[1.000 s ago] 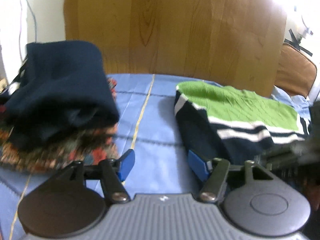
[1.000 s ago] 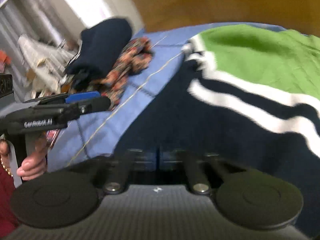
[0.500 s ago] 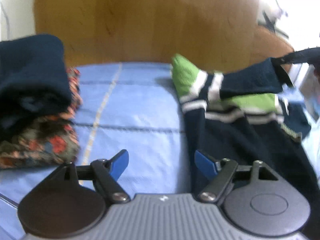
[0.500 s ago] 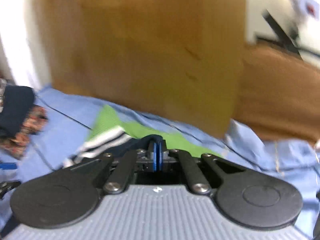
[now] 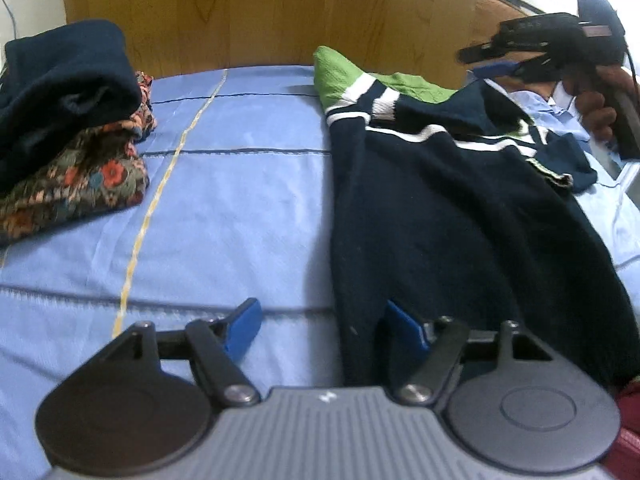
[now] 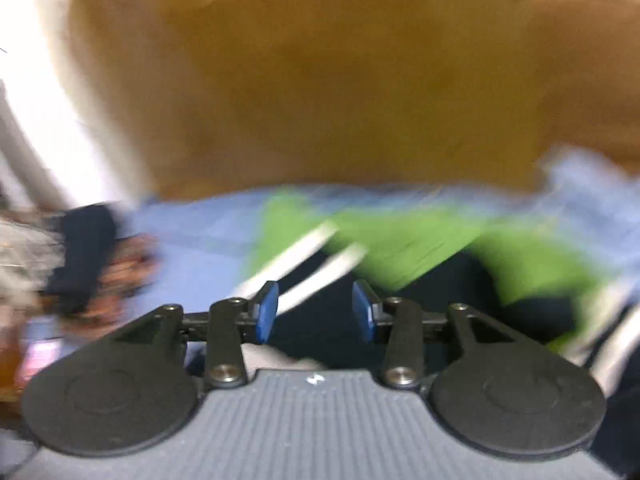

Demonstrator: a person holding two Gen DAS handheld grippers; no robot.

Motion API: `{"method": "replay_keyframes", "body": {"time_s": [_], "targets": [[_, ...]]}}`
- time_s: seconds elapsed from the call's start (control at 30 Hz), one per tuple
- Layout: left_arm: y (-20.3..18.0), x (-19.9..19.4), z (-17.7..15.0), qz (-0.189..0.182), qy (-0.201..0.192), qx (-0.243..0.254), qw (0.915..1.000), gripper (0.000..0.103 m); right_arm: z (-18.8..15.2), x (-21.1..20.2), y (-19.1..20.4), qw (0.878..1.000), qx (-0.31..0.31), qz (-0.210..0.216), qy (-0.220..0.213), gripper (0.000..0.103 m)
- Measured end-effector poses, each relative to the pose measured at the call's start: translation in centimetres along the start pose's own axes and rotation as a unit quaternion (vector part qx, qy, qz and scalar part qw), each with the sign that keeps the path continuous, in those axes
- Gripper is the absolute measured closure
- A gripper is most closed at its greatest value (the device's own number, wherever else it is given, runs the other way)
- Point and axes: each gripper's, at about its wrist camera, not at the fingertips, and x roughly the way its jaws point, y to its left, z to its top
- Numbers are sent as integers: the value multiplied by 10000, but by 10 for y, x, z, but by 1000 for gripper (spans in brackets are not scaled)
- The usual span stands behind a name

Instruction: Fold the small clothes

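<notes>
Mid-fold, the right gripper (image 6: 314,312), jaws just opened and empty, has released the striped sweater (image 5: 460,216); at six o'clock the part-open, empty left gripper (image 5: 320,330) must next pinch its hem.

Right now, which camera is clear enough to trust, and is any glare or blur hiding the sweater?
Left wrist view: sharp, the sweater and the clothes pile read clearly; window glare washes out only the top right corner; fisheye bends the edges. Right wrist view: heavy motion blur smears the sweater; only the gripper itself is crisp.
</notes>
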Motion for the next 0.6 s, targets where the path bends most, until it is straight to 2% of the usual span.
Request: {"method": "replay_keyframes", "body": {"time_s": [0.03, 0.1, 0.13, 0.17, 0.2, 0.3, 0.37, 0.43, 0.5, 0.6], "targets": [[-4, -2, -3, -36, -8, -31, 10000, 42, -8, 9, 1, 9990, 268, 283, 222, 59], [-9, -4, -8, -95, -47, -35, 9999, 53, -23, 29, -2, 9942, 778, 511, 545, 59], [-13, -5, -10, -67, -74, 16, 9999, 67, -29, 39, -7, 9921, 986, 504, 586, 59], [-16, -6, -12, -25, -103, 79, 9999, 89, -31, 45, -11, 9904, 1195, 428, 540, 57], [-20, -8, -13, -25, -114, 102, 9999, 93, -34, 51, -19, 9871, 1494, 360, 451, 56], [-29, -19, -13, 26, -311, 200, 9993, 94, -39, 61, -50, 9657, 2556, 439, 84, 62], [-37, -30, -11, -12, -473, 359, 9982, 94, -34, 60, -59, 9620, 2714, 276, -158, 87], [-48, -37, -8, -56, -606, 546, 9967, 94, -23, 51, -58, 9721, 2311, 28, -398, 90], [-61, -42, -6, -158, -687, 815, 9942, 94, -16, 35, -43, 9830, 1626, -341, -777, 91], [-84, -32, -7, -328, -435, 1346, 9894, 92, -9, 18, -24, 9866, 753, -923, -1115, 90]]}}
